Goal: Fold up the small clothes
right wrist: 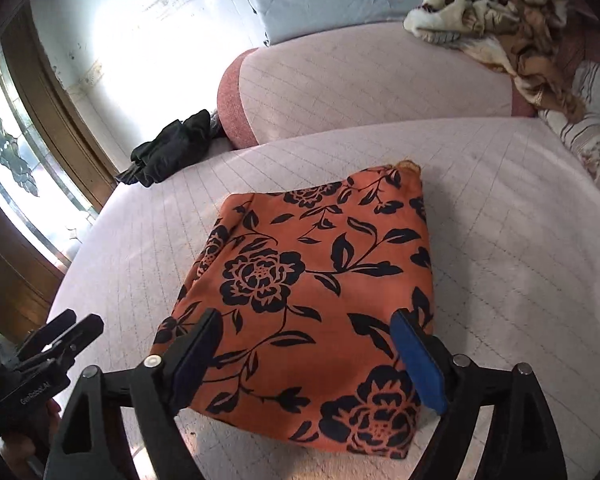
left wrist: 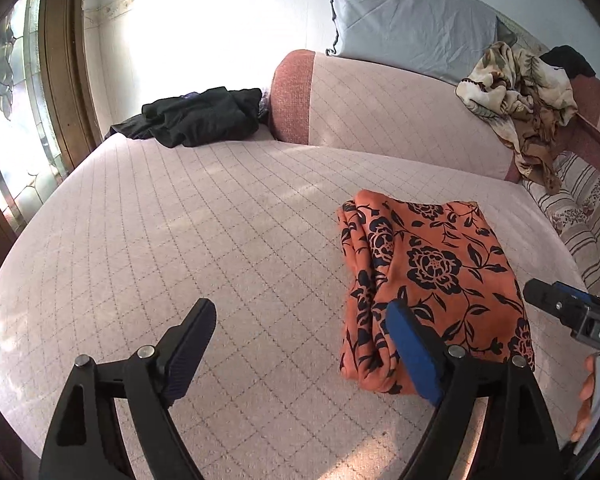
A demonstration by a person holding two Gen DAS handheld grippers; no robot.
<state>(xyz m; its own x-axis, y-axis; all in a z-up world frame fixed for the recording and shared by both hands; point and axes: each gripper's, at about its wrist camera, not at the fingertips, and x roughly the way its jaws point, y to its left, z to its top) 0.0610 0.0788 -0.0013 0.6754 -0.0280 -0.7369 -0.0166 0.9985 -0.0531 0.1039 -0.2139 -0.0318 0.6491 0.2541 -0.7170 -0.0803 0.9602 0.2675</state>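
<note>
An orange garment with black flowers (left wrist: 432, 272) lies folded into a compact rectangle on the pink quilted sofa seat (left wrist: 180, 232). It also shows in the right wrist view (right wrist: 312, 280). My left gripper (left wrist: 300, 316) is open and empty, above the seat to the left of the garment. My right gripper (right wrist: 304, 328) is open and empty, just above the garment's near edge, its jaws spread about as wide as the fold. The right gripper's body shows at the left view's right edge (left wrist: 568, 312). The left gripper shows at the right view's lower left (right wrist: 60, 340).
A dark crumpled garment (left wrist: 196, 116) lies at the seat's far left end. A pink backrest cushion (left wrist: 400, 116) runs behind, with a blue pillow (left wrist: 408, 16) above it. A beige floral blanket (left wrist: 520, 100) hangs at the right. A glass door (left wrist: 16, 120) is at the left.
</note>
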